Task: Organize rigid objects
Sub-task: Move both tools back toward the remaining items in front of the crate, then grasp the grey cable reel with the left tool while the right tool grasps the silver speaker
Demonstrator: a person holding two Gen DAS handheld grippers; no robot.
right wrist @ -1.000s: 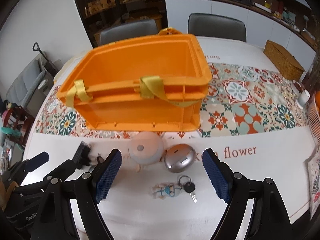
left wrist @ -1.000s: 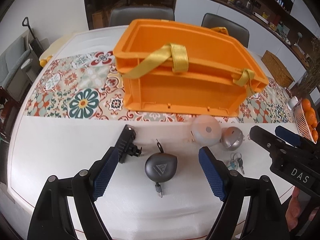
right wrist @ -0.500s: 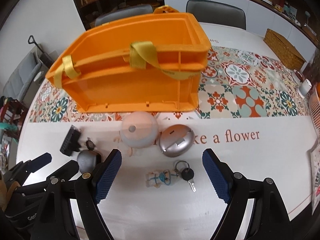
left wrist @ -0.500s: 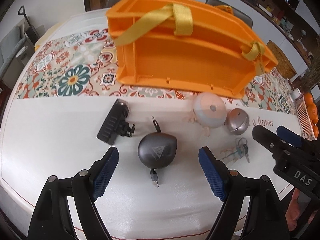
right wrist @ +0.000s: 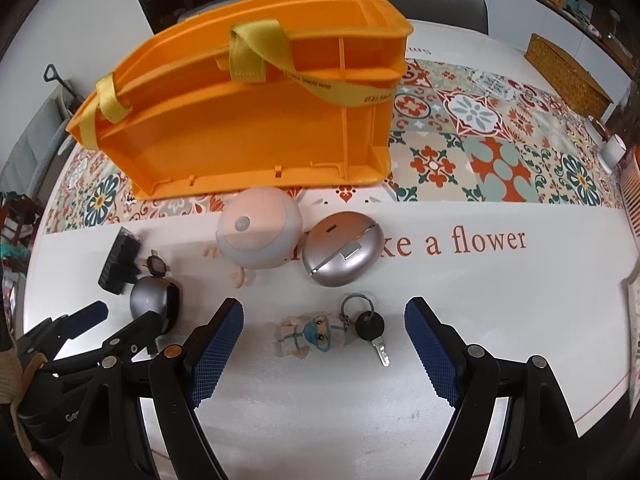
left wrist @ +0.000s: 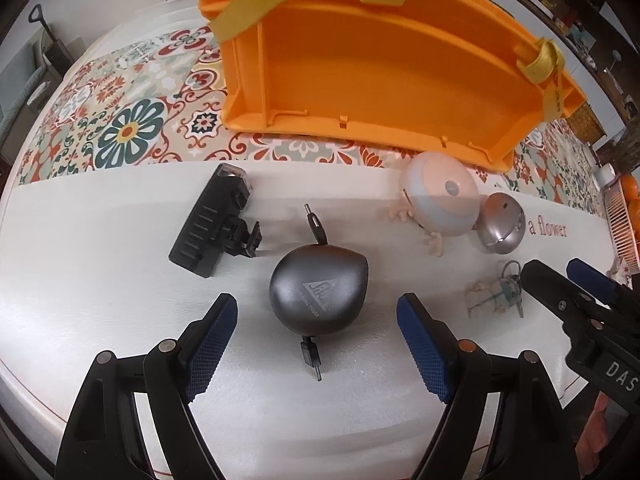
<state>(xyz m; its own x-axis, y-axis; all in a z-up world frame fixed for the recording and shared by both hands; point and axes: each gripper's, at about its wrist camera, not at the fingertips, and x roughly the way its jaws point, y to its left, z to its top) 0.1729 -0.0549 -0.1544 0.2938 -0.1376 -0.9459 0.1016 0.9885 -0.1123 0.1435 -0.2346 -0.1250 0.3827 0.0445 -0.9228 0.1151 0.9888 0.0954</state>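
Left gripper [left wrist: 316,334] spread wide, pads clear of everything, hovering just over the dark grey cable reel [left wrist: 318,290] with its short plugs poking out front and back. Nothing pinched. Black clip-on light [left wrist: 208,224] lying just to the left of the reel, on the white tablecloth [left wrist: 100,280]. Right gripper [right wrist: 324,338] spread wide too, hanging over the little doll keychain [right wrist: 310,336] and its black key [right wrist: 372,330], neither touched. Just beyond, peach round lamp [right wrist: 258,234] and silver case [right wrist: 344,250] side by side, touching or nearly so. Orange crate [right wrist: 240,120] with yellow straps standing behind them on the patterned runner [right wrist: 480,144], open side up.
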